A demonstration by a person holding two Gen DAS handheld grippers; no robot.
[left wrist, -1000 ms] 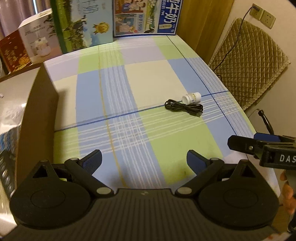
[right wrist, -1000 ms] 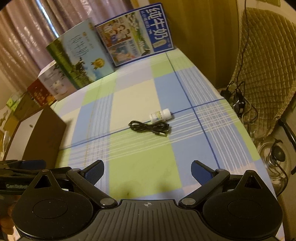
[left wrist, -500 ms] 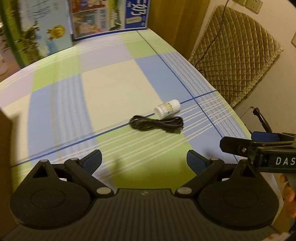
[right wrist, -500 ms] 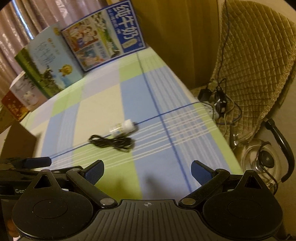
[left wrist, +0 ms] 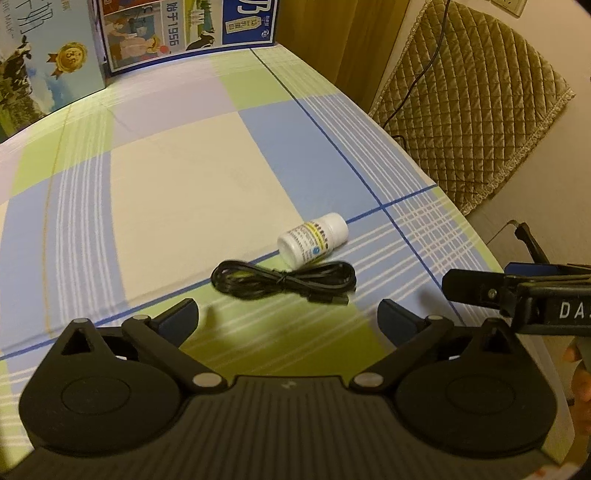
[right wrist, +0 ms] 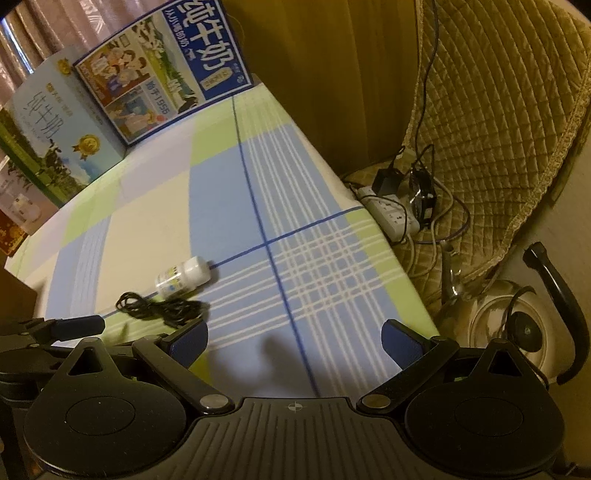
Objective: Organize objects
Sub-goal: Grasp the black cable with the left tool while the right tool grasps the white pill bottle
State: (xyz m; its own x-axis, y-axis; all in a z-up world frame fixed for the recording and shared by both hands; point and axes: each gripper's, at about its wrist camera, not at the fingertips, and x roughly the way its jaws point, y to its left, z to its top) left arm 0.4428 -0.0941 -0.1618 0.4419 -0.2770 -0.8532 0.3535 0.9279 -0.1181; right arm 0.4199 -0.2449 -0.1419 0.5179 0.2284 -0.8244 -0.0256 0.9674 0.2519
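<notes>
bottle (left wrist: 313, 239) label unreadable; carton (right wrist: 162, 77) reads "1956"; both tools (left wrist: 288, 315) (right wrist: 295, 338) released, empty.

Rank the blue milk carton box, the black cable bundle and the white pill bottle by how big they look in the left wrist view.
1. blue milk carton box, largest even though farthest and cut off by the frame.
2. black cable bundle, wider than the bottle.
3. white pill bottle, smallest; it lies right beside the cable, so nearness hardly skews that pair.

"纯牛奶" and "始于1956" read on blue milk carton (right wrist: 166, 88); "DA" seen on right hand-held gripper (left wrist: 458, 291); bottle (left wrist: 313, 240) label print illegible.
</notes>
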